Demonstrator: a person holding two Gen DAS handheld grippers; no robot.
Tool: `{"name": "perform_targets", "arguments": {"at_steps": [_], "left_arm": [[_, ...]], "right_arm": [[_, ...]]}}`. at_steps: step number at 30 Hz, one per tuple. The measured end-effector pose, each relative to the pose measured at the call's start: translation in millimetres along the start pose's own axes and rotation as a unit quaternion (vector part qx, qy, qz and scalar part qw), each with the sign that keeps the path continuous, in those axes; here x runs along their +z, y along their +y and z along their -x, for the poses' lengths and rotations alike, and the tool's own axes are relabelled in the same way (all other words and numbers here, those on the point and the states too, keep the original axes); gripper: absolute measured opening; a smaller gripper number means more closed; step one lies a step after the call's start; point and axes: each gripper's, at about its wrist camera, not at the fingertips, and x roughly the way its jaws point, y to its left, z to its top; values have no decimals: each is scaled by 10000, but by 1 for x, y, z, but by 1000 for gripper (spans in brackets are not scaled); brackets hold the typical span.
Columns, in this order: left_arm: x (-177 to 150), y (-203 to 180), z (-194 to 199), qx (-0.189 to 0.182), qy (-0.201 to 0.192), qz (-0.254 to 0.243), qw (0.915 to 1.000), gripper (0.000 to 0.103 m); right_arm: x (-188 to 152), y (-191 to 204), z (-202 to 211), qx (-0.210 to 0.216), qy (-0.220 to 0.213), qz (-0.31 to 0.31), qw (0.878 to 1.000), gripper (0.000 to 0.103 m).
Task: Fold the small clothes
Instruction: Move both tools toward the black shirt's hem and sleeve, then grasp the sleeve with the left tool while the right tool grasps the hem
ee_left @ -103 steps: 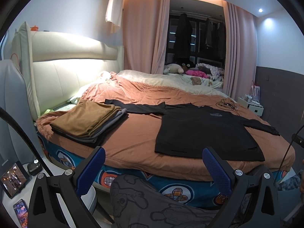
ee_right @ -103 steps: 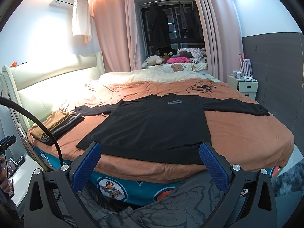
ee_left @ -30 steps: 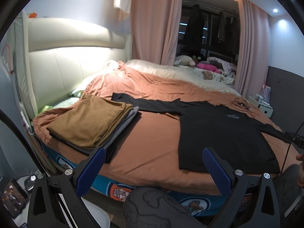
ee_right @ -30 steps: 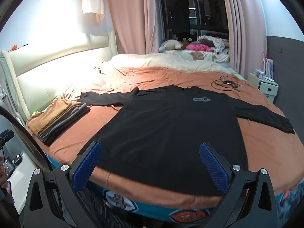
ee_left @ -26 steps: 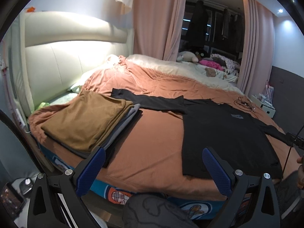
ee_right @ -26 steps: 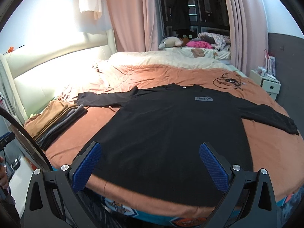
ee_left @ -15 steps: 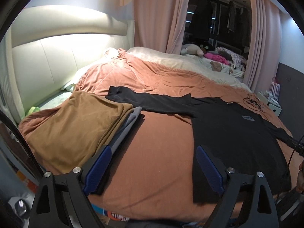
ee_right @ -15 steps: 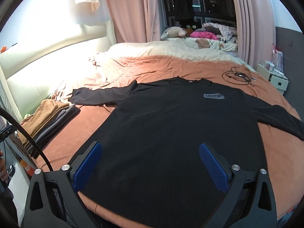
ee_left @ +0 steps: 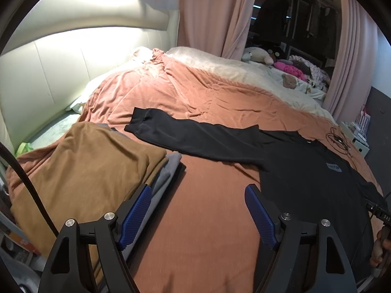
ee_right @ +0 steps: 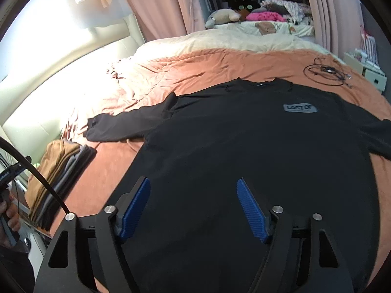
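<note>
A black long-sleeved shirt (ee_right: 244, 146) lies flat on the orange bedspread (ee_right: 220, 66), front up, sleeves spread out to both sides. In the left wrist view the shirt (ee_left: 305, 171) fills the right side, its left sleeve (ee_left: 190, 136) stretching toward a stack of folded clothes (ee_left: 80, 166). My left gripper (ee_left: 198, 207) hovers over bare bedspread between the stack and the shirt; its jaws are closing with nothing between them. My right gripper (ee_right: 193, 200) hangs above the shirt's lower body, jaws closing, not pinching any cloth.
The folded stack, brown on top with grey beneath, sits at the bed's left edge (ee_right: 56, 171). A cream headboard (ee_left: 48, 73) stands at left. A coiled black cable (ee_right: 325, 70) lies beyond the collar. Soft toys (ee_right: 222, 15) and a bedside cabinet (ee_right: 366, 70) lie further back.
Both grippers have moved forward over the bed, so the shirt and stack look larger and nearer. The blue fingers of each gripper have come closer together.
</note>
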Motion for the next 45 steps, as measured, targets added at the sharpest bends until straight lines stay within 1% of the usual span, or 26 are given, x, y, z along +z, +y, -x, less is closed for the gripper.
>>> {"name": "perform_targets", "arguments": {"at_steps": [3, 8, 11, 16, 19, 21, 24, 26, 28, 31, 33, 35, 38, 39, 43, 44, 45], "left_arm": [[18, 3, -28, -27, 178, 176, 9997, 71], [46, 2, -71, -59, 374, 497, 9980, 65], [59, 3, -98, -98, 516, 702, 9961, 59], [76, 3, -148, -76, 812, 941, 9922, 58], [82, 2, -177, -25, 977, 1041, 9898, 56], [86, 0, -197, 86, 1099, 1046, 9884, 55], [87, 1, -226, 226, 1372, 1155, 9835, 52], [87, 3, -244, 312, 1525, 1227, 9802, 51], [87, 5, -260, 468, 1660, 1263, 9769, 51], [83, 11, -286, 752, 1888, 1347, 9698, 51], [81, 13, -297, 927, 1991, 1317, 9667, 50], [77, 18, -308, 1120, 2128, 1341, 9613, 50], [70, 25, -322, 1263, 2313, 1406, 9543, 50], [68, 26, -325, 1295, 2355, 1403, 9529, 50], [69, 27, -335, 1384, 2326, 1362, 9530, 50], [69, 30, -337, 1384, 2322, 1404, 9525, 49], [68, 31, -337, 1377, 2314, 1442, 9522, 44]], "right_arm": [[16, -5, -17, 91, 77, -52, 9999, 63], [40, -13, -50, 247, 185, -96, 9995, 54], [55, -15, -72, 360, 292, -98, 9989, 48], [76, -16, -108, 534, 426, -90, 9976, 41], [90, -18, -129, 631, 511, -119, 9966, 35], [97, -18, -146, 696, 589, -120, 9958, 33], [106, -13, -169, 769, 720, -124, 9944, 32], [111, -9, -184, 828, 778, -134, 9934, 32], [113, -7, -199, 894, 835, -181, 9923, 32], [114, -8, -213, 936, 922, -232, 9911, 32], [116, -8, -222, 970, 977, -258, 9901, 32], [119, -6, -233, 980, 1026, -268, 9895, 32], [122, -1, -249, 1014, 1092, -316, 9883, 32], [122, 0, -254, 1032, 1112, -335, 9879, 32], [122, 6, -268, 1092, 1181, -382, 9862, 32], [122, 7, -272, 1102, 1204, -388, 9858, 29], [121, 8, -273, 1112, 1228, -399, 9854, 27]]}}
